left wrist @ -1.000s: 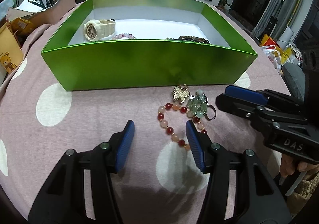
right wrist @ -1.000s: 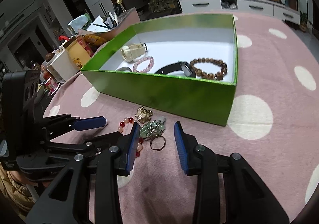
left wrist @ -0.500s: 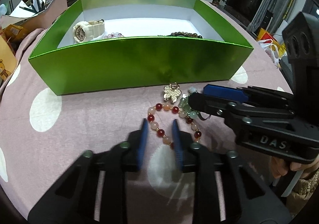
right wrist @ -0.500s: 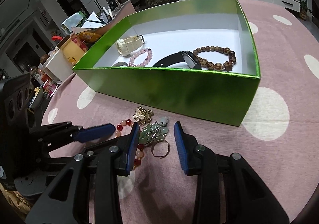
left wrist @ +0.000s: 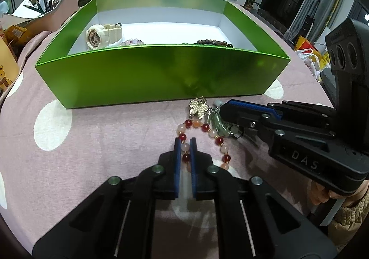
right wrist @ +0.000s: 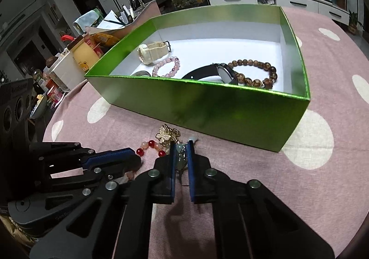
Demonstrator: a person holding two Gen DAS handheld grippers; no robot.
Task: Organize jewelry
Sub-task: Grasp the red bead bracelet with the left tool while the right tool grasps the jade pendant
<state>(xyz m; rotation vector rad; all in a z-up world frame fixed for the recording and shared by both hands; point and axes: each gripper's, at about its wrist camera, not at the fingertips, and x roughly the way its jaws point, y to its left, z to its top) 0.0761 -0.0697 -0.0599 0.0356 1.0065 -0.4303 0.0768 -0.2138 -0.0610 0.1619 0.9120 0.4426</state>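
Glossy foil, matt cloth
Green box (left wrist: 161,74) shines like metallic foil; pink dotted tablecloth (left wrist: 92,155) looks matt, woven; bead bracelet (left wrist: 203,127) polished, glassy.

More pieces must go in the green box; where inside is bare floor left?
Bare white floor runs along the far wall of the green box and its far right corner. The near side is crowded: cream watch, pink bracelet, black watch, brown bracelet.
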